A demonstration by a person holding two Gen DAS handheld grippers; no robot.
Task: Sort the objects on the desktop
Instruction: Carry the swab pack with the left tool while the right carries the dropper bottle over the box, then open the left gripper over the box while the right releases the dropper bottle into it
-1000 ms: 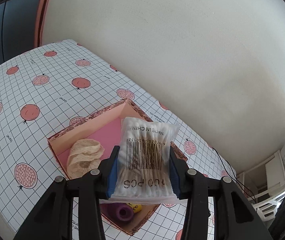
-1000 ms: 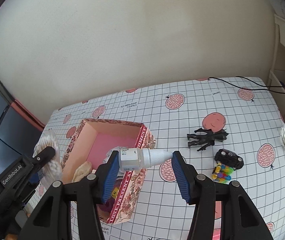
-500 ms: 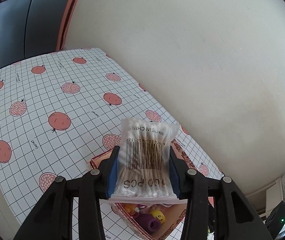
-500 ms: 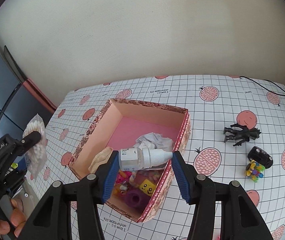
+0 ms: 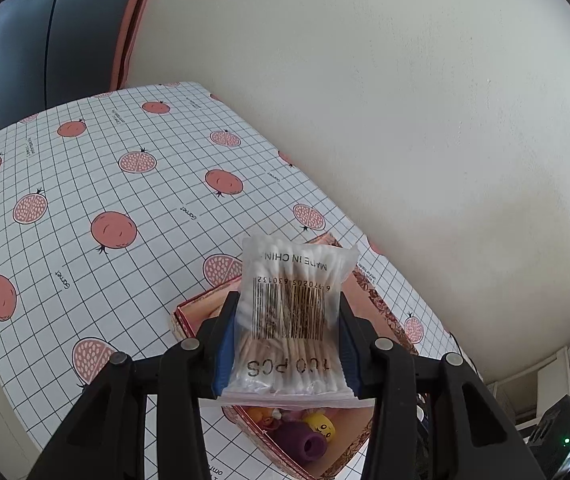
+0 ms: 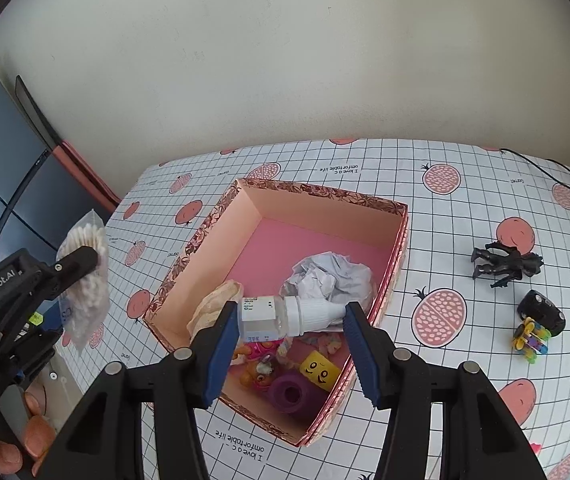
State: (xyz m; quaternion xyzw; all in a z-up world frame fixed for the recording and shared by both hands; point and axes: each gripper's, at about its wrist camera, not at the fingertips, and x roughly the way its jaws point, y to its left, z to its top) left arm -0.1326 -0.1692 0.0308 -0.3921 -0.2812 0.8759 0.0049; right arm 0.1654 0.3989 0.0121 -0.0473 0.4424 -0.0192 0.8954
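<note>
- My left gripper (image 5: 287, 340) is clamped on a bag of cotton swabs (image 5: 291, 320), pads squeezing both sides, barcode facing the camera.
- In the right view the bag (image 6: 85, 276) hangs off the left side of the box (image 6: 205, 236), over the tablecloth, not over the opening.
- To drop it well I'd carry it across the left wall first, then lower it before letting go; the bag is soft and light, so I judge it could catch on the rim and flop outside.
- The free pink floor at the back of the box looks like the best landing spot.
- My right gripper (image 6: 291, 316) holds a small dropper bottle (image 6: 285, 314) sideways, cap pointing right, base against the left pad and cap tip at the right pad.
- The bottle sits above the front half of the box, over the crumpled paper (image 6: 329, 276) and the small toys (image 6: 285, 368).
- I'd lower it close to the contents, then let go, since I judge a round bottle may roll or bounce.
- Right of the box, on the table (image 6: 465, 200): a black figure (image 6: 505, 262) and a toy car (image 6: 537, 320), not yet sorted.
</note>
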